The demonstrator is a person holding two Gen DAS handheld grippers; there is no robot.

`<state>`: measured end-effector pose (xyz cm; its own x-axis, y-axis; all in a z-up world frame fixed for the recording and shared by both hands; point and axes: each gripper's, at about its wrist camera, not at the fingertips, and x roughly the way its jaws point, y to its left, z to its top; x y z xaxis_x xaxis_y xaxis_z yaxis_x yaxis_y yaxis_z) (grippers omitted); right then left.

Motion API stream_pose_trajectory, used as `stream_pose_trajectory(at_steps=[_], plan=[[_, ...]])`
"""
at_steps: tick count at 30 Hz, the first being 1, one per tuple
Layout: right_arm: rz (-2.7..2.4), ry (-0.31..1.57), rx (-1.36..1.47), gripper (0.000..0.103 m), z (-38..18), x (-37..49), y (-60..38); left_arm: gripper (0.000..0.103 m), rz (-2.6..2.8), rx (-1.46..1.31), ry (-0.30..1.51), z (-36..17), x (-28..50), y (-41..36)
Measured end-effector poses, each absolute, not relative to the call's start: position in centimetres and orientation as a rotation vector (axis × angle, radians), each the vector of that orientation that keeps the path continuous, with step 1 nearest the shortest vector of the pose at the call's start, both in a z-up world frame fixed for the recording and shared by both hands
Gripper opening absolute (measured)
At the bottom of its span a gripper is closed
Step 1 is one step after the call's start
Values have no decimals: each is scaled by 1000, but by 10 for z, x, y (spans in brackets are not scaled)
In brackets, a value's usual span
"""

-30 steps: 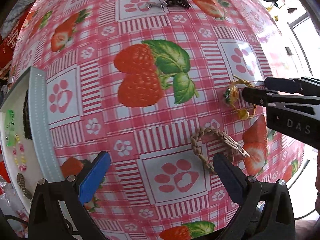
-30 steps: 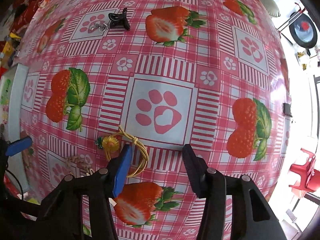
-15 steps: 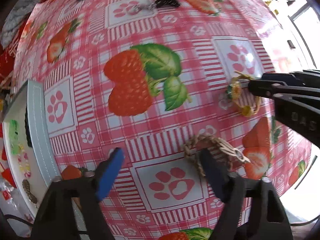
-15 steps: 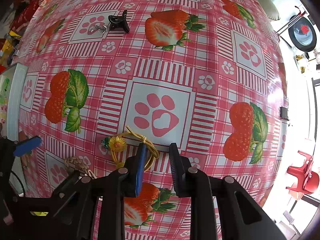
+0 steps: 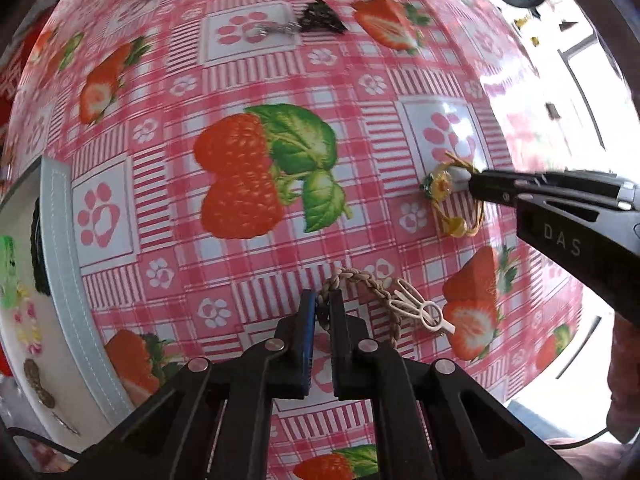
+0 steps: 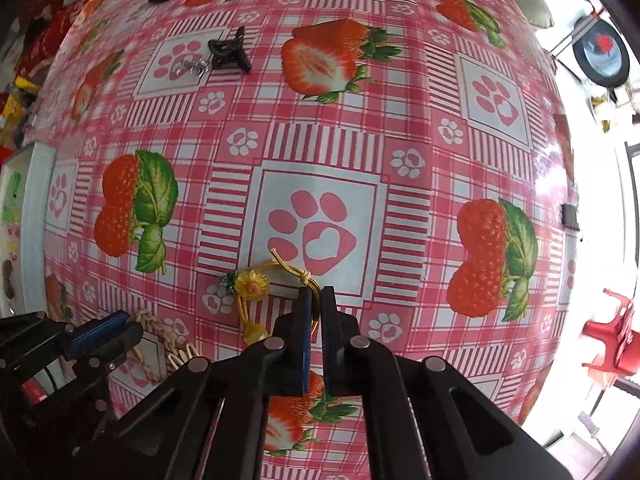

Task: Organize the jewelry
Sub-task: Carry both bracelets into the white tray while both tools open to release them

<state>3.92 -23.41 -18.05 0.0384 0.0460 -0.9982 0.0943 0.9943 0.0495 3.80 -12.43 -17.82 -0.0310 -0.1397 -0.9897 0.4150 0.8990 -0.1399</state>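
A strawberry-print tablecloth [image 6: 320, 148] carries a braided bracelet [image 5: 370, 280], yellow flower bracelet [image 6: 256, 286], black clip [image 6: 230, 52] and white tray [image 5: 64, 280].

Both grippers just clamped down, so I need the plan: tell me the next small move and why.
Probably lift both straight up a little. The left gripper is shut on the braided bracelet, the right gripper on the yellow flower bracelet, both still lying on the tablecloth. A small lift would clear them for the white tray.

Both grippers [image 5: 323, 300] [image 6: 316, 294] newly clamped, seemingly on bracelets [image 5: 372, 280] [image 6: 280, 270].
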Motion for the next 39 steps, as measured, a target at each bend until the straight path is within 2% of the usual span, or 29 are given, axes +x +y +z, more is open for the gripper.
stream_pose_trajectory(at_steps=[8,19,39], plan=[[-21,1516,230,4,-161,38,-247,13,-465,190,1499,-150,41,-104],[-9,1486,242,4,-129,43,-247,13,-436,140,1438,-118,39,-50],[139,1401,168,4,-78,50,-163,13,-298,15,1316,-68,20,46]])
